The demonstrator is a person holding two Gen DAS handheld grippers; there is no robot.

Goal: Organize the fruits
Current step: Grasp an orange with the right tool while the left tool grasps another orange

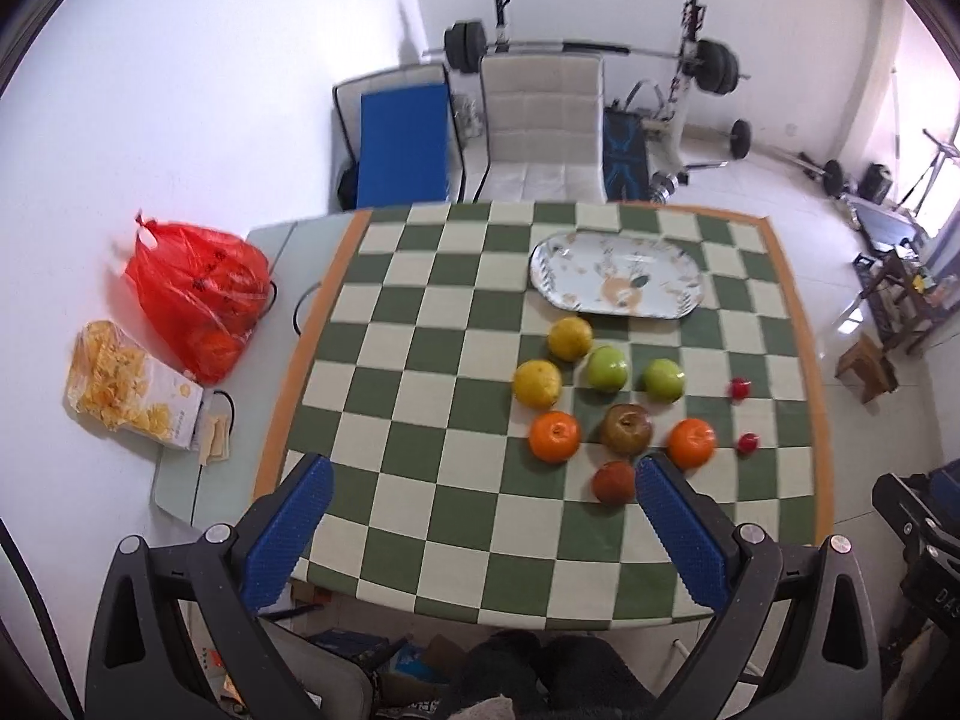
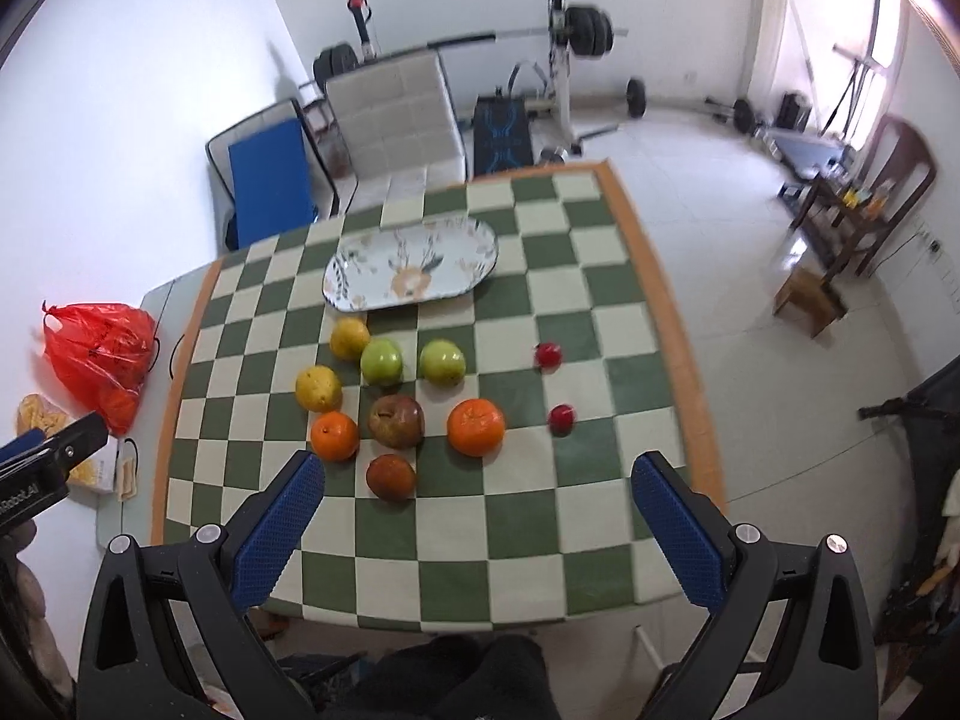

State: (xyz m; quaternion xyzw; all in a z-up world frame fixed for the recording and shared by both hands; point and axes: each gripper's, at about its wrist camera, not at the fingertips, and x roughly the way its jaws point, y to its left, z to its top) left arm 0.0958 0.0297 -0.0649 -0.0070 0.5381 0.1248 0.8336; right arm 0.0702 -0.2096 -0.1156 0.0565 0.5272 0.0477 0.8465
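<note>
From the left wrist view, the left gripper (image 1: pixel 483 480) hangs above the near edge of the table (image 1: pixel 282 240), its blue fingers (image 1: pixel 288 534) spread wide with nothing between them. A green-and-cream checked cloth (image 1: pixel 420 360) with an orange border covers most of the table. On it, toward the far side, lies an oval patterned plate (image 1: pixel 618 282), bare of fruit. Just in front of the plate sit two lemons (image 1: pixel 570 338), two green apples (image 1: pixel 607 368), two oranges (image 1: pixel 554 436), a brownish apple (image 1: pixel 627 429) and a dark red fruit (image 1: pixel 613 481), close together. Two small red fruits (image 1: pixel 740 388) lie apart to the right. On the uncovered strip at the left stand a red plastic bag (image 1: pixel 198 294) and a snack box (image 1: pixel 138 396), against a white wall. Beyond the table are a padded chair (image 1: pixel 543 114), a blue mat (image 1: pixel 403 144) and a barbell rack (image 1: pixel 690 60) on a pale tiled floor.

From the right wrist view, the right gripper (image 2: pixel 477 474) hovers over the near part of the cloth, its fingers (image 2: pixel 279 534) likewise wide apart and holding nothing. The fruit cluster lies ahead between plate (image 2: pixel 414 267) and gripper, none of it on the plate. The left gripper's tip (image 2: pixel 54 450) shows at the left edge. At the right are a wooden stool (image 2: pixel 810 297) and a dark wooden chair (image 2: pixel 888 192) near a bright window.
</note>
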